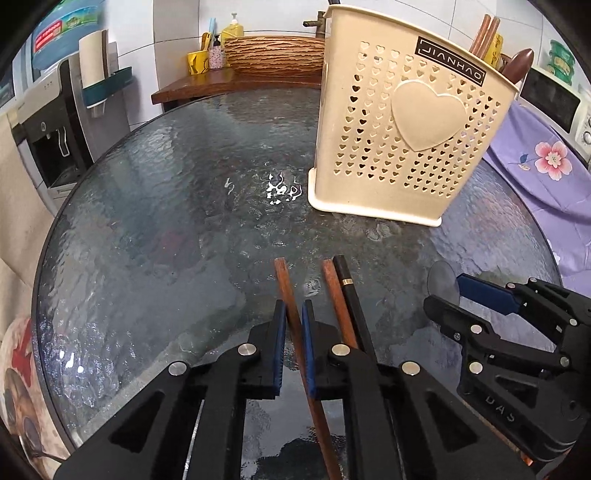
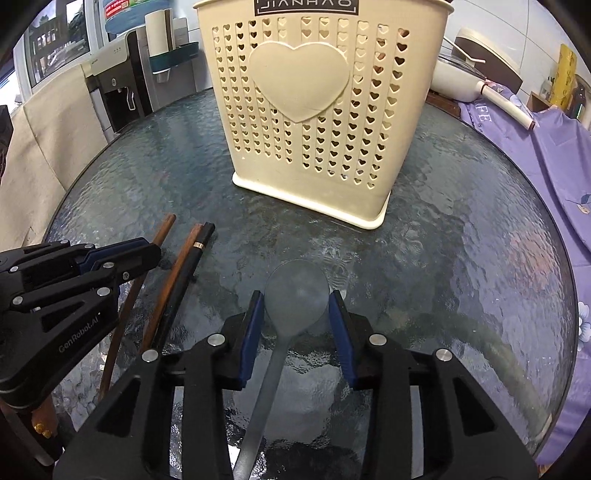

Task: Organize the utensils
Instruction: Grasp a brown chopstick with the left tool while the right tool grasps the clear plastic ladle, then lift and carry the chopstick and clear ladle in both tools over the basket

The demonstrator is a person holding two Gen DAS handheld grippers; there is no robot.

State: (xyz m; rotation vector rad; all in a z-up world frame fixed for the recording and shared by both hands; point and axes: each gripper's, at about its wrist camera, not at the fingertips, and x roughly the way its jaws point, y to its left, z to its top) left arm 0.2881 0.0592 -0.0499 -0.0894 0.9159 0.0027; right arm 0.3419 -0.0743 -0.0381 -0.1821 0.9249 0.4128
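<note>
My left gripper (image 1: 293, 306) is shut on a brown wooden chopstick (image 1: 284, 277) that lies on the round glass table (image 1: 166, 221). Just right of it lie a second brown chopstick (image 1: 332, 288) and a black chopstick (image 1: 349, 291) with a gold band. My right gripper (image 2: 296, 293) has its blue pads against both sides of the bowl of a translucent grey spoon (image 2: 295, 314), whose handle runs back under the gripper. A cream holder (image 2: 306, 110) with heart-shaped holes stands upright behind both grippers. It holds brown chopsticks (image 1: 485, 33) and a brown spoon (image 1: 521, 62).
A purple floral cloth (image 1: 535, 158) borders the table on the right, with a microwave (image 1: 554, 99) behind it. A water dispenser (image 1: 55, 129) stands at the left. On a wooden shelf behind the table are a woven basket (image 1: 273, 55) and small bottles.
</note>
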